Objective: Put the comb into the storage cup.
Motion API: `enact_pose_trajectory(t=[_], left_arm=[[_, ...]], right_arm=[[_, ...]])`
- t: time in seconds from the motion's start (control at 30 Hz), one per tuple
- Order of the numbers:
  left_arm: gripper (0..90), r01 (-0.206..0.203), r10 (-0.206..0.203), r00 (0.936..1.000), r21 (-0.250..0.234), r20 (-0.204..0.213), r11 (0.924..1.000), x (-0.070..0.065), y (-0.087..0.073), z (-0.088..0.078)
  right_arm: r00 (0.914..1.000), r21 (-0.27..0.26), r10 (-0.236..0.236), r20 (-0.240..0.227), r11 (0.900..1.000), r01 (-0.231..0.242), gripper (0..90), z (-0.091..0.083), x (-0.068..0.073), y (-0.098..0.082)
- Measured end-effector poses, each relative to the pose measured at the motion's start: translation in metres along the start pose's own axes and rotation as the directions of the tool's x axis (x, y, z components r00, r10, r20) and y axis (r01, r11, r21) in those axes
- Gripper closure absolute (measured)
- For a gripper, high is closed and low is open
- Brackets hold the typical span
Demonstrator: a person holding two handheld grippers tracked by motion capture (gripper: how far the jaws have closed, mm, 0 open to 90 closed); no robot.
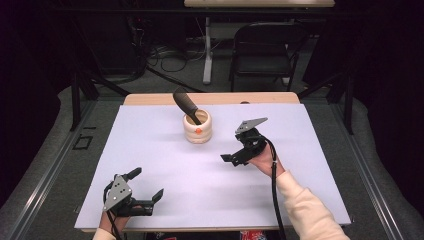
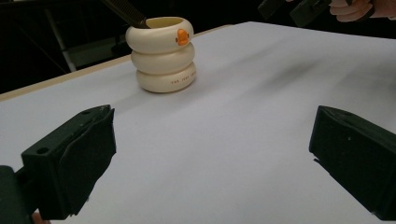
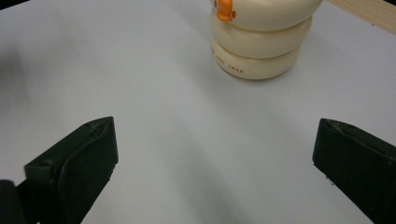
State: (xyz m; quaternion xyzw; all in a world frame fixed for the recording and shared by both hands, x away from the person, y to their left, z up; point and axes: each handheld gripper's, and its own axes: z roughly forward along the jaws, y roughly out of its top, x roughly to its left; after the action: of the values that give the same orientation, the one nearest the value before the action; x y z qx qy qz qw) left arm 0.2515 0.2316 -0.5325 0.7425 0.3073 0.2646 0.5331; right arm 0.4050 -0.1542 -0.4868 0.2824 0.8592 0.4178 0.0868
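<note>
Here's the cream holder (image 1: 197,128), a stack of three fat rings with a little orange mark on the front, standing upright toward the far middle of the white tabletop (image 1: 150,150), and a dark tool (image 1: 186,104) is sitting in it, handle leaning up and out to the left over the rim. Right gripper (image 1: 235,145) hovers just to the right of the holder and a bit nearer the person, fingers spread wide with nothing between them; in the right gripper view the holder (image 3: 259,39) sits ahead and slightly right, apart from both fingers (image 3: 74,172). Left gripper (image 1: 147,185) is well back at the near left corner, low over the tabletop, also wide open and holding nothing; in the left gripper view the holder (image 2: 163,53) is far off with the tool's handle (image 2: 126,11) poking out of the top at the left. So where do we stand? By my reading, if the job was getting the tool into the holder, that part looks done, with both grippers free. If the tool is to come out, nothing has started: no contact yet, and the right gripper is the one placed to reach in. I can't tell which from here.
</note>
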Motion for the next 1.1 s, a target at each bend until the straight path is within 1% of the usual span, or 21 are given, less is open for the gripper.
enact_pose_trajectory(t=[0.23, 0.37, 0.67, 0.87, 1.1], left_arm=[[0.6, -0.007, 0.007, 1.0, 0.002, 0.002, 1.0, 0.0, 0.0, 0.0], [0.6, -0.01, 0.01, 1.0, 0.002, 0.003, 1.0, -0.001, 0.0, -0.002], [0.6, -0.009, 0.009, 0.9999, 0.001, 0.008, 1.0, -0.001, 0.0, -0.002], [0.5, -0.012, 0.012, 0.9999, 0.002, 0.009, 0.9999, -0.001, 0.0, -0.002], [0.5, -0.011, 0.011, 0.9999, 0.003, 0.01, 0.9999, -0.001, 0.0, -0.002]], right_arm=[[0.9999, 0.011, -0.011, 0.003, 1.0, 0.011, 0.0, -0.004, 0.007, -0.009], [0.9998, 0.007, -0.017, 0.012, 1.0, 0.017, 0.0, -0.01, 0.01, -0.013], [0.9985, -0.01, -0.023, 0.049, 1.0, 0.023, 0.0, -0.028, 0.016, -0.025], [0.9979, -0.035, -0.015, 0.063, 0.999, 0.017, 0.0, -0.042, 0.018, -0.036], [0.9971, -0.046, -0.014, 0.074, 0.999, 0.018, 0.0, -0.053, 0.023, -0.048]])
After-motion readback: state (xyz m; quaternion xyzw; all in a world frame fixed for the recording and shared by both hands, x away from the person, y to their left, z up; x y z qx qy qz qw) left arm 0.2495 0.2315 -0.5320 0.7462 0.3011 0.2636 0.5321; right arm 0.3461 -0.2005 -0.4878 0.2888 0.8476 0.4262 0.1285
